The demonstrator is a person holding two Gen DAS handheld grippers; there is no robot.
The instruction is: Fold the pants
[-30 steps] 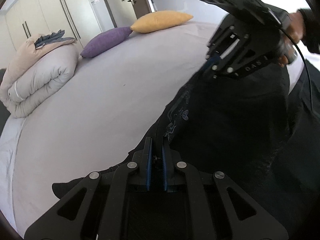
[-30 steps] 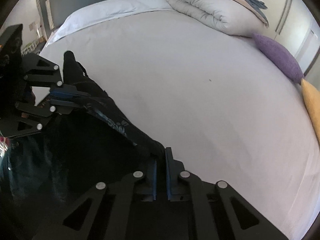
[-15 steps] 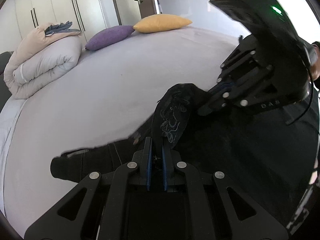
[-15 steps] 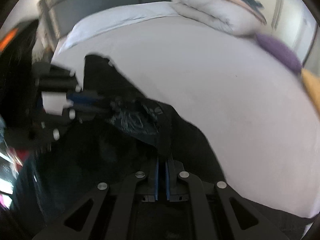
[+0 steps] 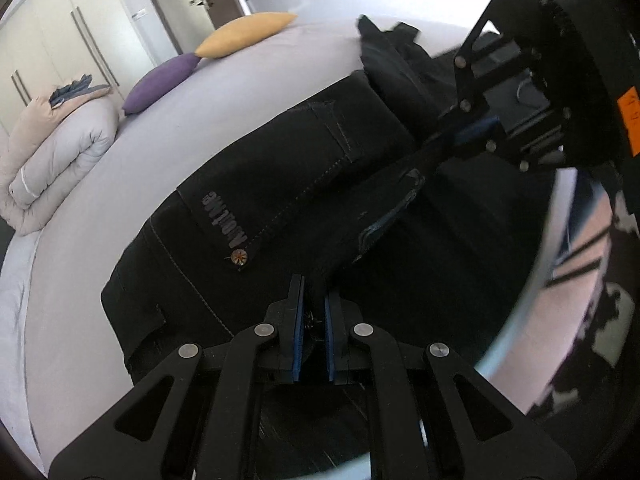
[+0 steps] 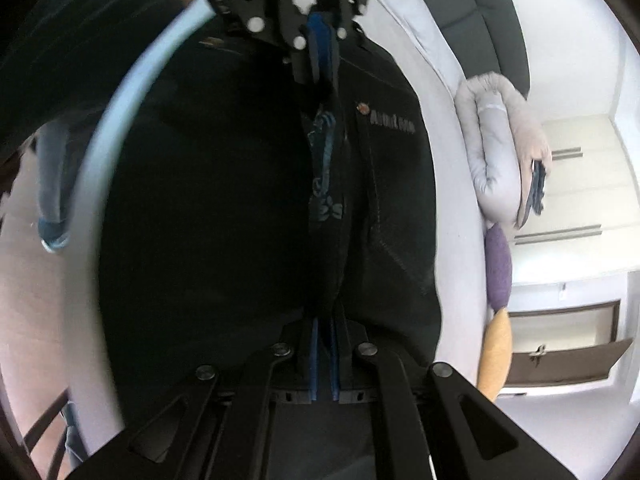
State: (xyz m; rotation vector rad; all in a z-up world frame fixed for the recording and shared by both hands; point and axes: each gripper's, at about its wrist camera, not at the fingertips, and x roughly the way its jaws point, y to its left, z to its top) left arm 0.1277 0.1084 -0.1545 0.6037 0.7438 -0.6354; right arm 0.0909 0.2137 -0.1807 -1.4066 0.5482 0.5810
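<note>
The left hand-held gripper [image 5: 312, 316] has its two blue-padded jaws nearly closed, pinching a fold of the black pants [image 5: 280, 184] at the near edge of the garment. The right hand-held gripper [image 6: 324, 344] is likewise clamped almost closed on black cloth – in its own view a ridge of fabric with a pale blue printed pattern runs straight up from its jaws to the left one, which grips the same ridge from the far end. In the left wrist view the right hand-held gripper [image 5: 460, 140] enters from the upper right and its jaws meet the cloth edge there.

The bed [image 5: 132, 152], covered in a pale lilac-grey sheet, fills most of the scene. The pants lie across it near its edge, doubled over, with a back pocket facing up. Grey lettering runs along the pocket edge, and a small copper-coloured rivet [image 5: 240, 257] sits at the pocket corner.

At the far side of the bed rests a rolled duvet [image 5: 52, 160], grey and beige, with a folded dark blue-grey cloth on top. Beside it lie a purple pillow [image 5: 160, 84] and then a yellow pillow [image 5: 244, 34] – the two touch end to end. Behind them stand pale wardrobe doors [image 5: 52, 44] with long handles, and a brown door.
</note>
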